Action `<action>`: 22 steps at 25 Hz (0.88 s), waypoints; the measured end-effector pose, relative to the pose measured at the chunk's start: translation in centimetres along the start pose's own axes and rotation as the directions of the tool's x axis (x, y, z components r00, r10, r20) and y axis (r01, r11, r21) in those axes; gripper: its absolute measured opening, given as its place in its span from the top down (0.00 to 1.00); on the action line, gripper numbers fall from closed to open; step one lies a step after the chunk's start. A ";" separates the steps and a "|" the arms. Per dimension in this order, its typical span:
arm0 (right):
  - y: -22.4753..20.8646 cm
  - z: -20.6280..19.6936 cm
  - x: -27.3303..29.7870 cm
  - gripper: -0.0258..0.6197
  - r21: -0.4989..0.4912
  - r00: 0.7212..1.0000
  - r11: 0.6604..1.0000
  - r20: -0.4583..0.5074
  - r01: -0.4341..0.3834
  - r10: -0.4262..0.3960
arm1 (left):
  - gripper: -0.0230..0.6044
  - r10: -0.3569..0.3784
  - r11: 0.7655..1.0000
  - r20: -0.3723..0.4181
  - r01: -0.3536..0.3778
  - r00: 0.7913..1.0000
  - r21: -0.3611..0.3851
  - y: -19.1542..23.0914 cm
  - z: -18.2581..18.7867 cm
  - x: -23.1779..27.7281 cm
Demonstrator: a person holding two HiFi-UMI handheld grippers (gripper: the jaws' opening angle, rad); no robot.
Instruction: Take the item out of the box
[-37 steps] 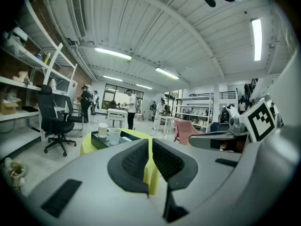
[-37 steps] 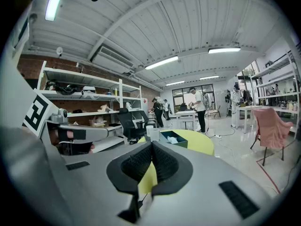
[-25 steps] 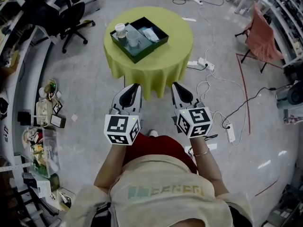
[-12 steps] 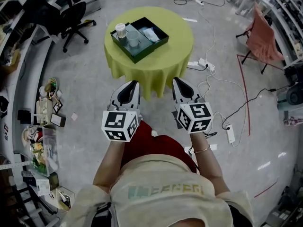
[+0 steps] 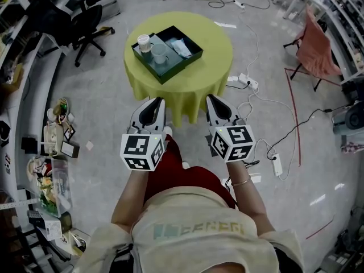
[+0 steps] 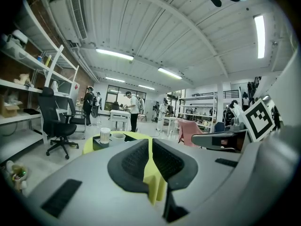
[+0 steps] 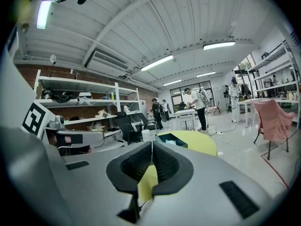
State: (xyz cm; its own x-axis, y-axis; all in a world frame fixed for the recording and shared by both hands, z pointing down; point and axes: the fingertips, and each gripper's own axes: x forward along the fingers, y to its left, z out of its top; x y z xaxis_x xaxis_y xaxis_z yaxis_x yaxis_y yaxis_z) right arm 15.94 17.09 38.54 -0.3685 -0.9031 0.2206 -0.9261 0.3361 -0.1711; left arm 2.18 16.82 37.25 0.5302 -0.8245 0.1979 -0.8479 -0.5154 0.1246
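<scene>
Two grippers are held side by side ahead of the person, well short of the round worktop (image 5: 211,50), which is draped in a yellow-green cloth hanging past its edge. The left gripper (image 5: 157,100) has its fingers (image 6: 134,160) pressed together with nothing between them, only a sliver of the yellow cloth showing beyond. The right gripper (image 5: 211,98) is the same, its fingers (image 7: 165,161) closed and empty. A dark green box (image 5: 183,63) lies a little left of the worktop's centre, turned cornerwise, with one corner close to the left edge. Inside it, a paper cup (image 5: 144,40) stands in the left corner, a clear cup (image 5: 160,52) is just beside it toward the middle, and a white packet (image 5: 182,44) lies toward the right corner. All three sit within the box walls. Around the worktop runs a pale grey floor (image 5: 102,107). A black office chair (image 5: 85,19) stands off the worktop's left edge, and a chair draped in pink cloth (image 5: 315,44) is well apart to the right. White cables and a power strip (image 5: 277,162) trail over the floor on the right, crossed by a red line (image 5: 293,107). A cluttered bench (image 5: 54,147) curves along the left side of the room.
</scene>
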 end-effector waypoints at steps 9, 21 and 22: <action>-1.2 1.1 4.6 0.90 -0.010 1.000 1.000 -0.008 0.009 -0.009 | 0.90 -0.002 1.000 -0.003 0.002 1.000 -0.012 3.5 1.0 4.2; -2.5 2.9 13.5 0.90 -0.008 0.999 1.000 -0.039 0.000 0.000 | 0.90 0.004 1.000 -0.014 -0.005 1.000 -0.031 9.8 2.7 10.7; -2.6 3.1 14.2 0.90 -0.009 0.999 1.000 -0.043 0.000 -0.001 | 0.90 0.007 0.999 -0.015 -0.007 1.000 -0.033 10.5 2.9 11.2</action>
State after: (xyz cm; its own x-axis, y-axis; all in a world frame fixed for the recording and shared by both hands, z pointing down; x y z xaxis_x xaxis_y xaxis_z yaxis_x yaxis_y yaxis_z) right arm 13.34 2.51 39.10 -0.3709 -0.8910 0.2619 -0.9270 0.3382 -0.1621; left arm -0.73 1.49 37.94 0.5244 -0.8244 0.2133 -0.8512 -0.5012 0.1555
